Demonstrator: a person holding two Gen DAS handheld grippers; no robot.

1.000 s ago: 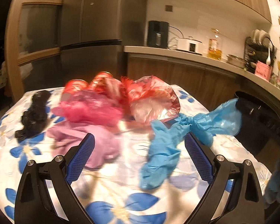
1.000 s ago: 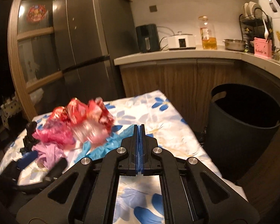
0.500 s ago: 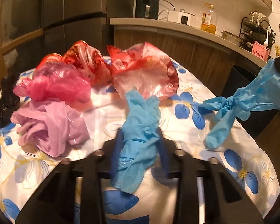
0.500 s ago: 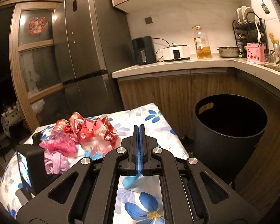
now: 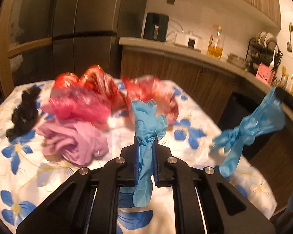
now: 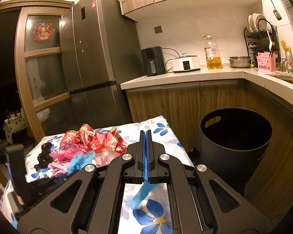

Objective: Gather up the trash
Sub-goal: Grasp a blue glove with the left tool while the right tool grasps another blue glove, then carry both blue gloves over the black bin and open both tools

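My left gripper (image 5: 145, 142) is shut on a crumpled blue glove (image 5: 146, 117), lifted off the flowered tablecloth (image 5: 29, 167). My right gripper (image 6: 146, 136) is shut on another knotted blue glove (image 5: 250, 128), which hangs in the air at the right in the left wrist view; its tail shows below the fingers in the right wrist view (image 6: 142, 193). On the table lie red plastic wrappers (image 5: 99, 83), a pink bag (image 5: 82, 107), a lilac bag (image 5: 74, 142) and a black bag (image 5: 23, 113). A black trash bin (image 6: 234, 146) stands right of the table.
Wooden cabinets and a counter (image 6: 185, 76) with appliances and an oil bottle stand behind the bin. A grey fridge (image 6: 93, 68) is behind the table. The left gripper's body (image 6: 15, 167) shows at the left in the right wrist view.
My left gripper closed on the blue glove and raised it off the cloth. My right gripper lifted its glove higher and further right, toward the bin.
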